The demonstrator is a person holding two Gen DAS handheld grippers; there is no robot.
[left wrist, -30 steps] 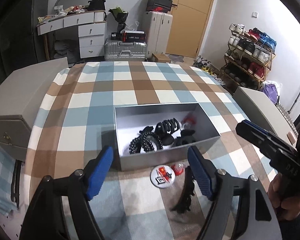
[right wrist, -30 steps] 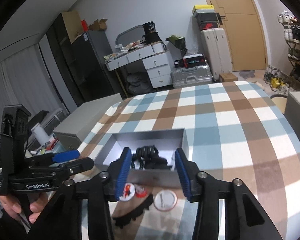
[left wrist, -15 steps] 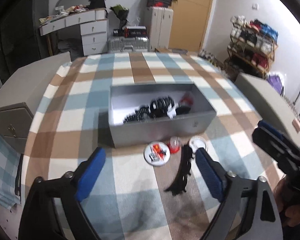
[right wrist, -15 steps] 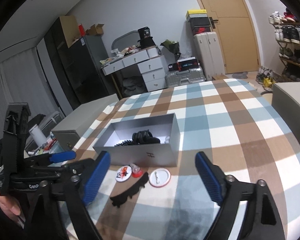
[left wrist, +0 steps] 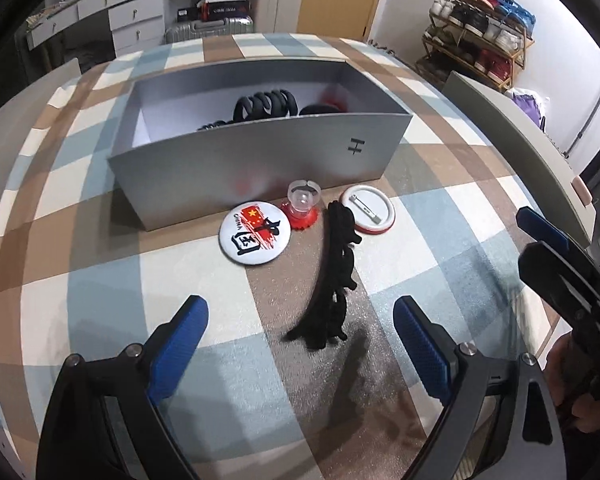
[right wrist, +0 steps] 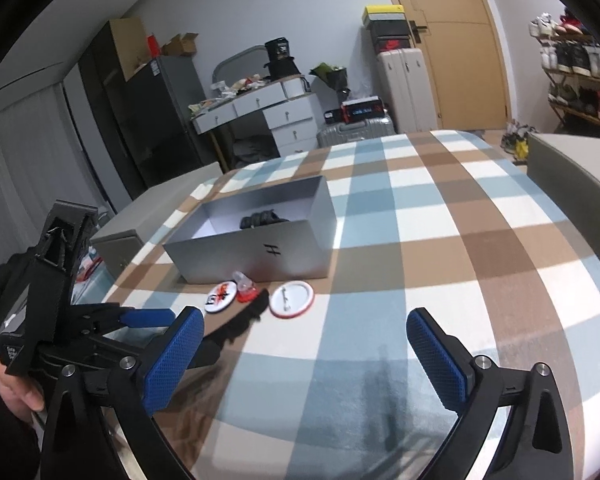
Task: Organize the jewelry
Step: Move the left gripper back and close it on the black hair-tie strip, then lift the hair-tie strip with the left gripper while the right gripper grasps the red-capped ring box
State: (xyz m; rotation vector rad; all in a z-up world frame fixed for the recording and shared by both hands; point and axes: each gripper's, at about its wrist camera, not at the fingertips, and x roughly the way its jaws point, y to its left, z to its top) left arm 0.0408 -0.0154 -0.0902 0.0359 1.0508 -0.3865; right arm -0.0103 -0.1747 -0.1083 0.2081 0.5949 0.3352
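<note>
Four loose pieces lie outside the grey box point(left wrist: 260, 156), both grippers spread and holding nothing.

Black hair clip point(left wrist: 334, 272) lies straight ahead of the left gripper point(left wrist: 300, 332), its long axis running away from the jaws toward the box; the right gripper point(right wrist: 304, 344) stands farther off. Checked cloth point(right wrist: 440, 240), cluttered bedroom behind.

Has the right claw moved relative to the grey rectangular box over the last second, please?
Yes. The right claw has backed away from the grey rectangular box, which now sits farther ahead, and its jaws have opened wider.
</note>
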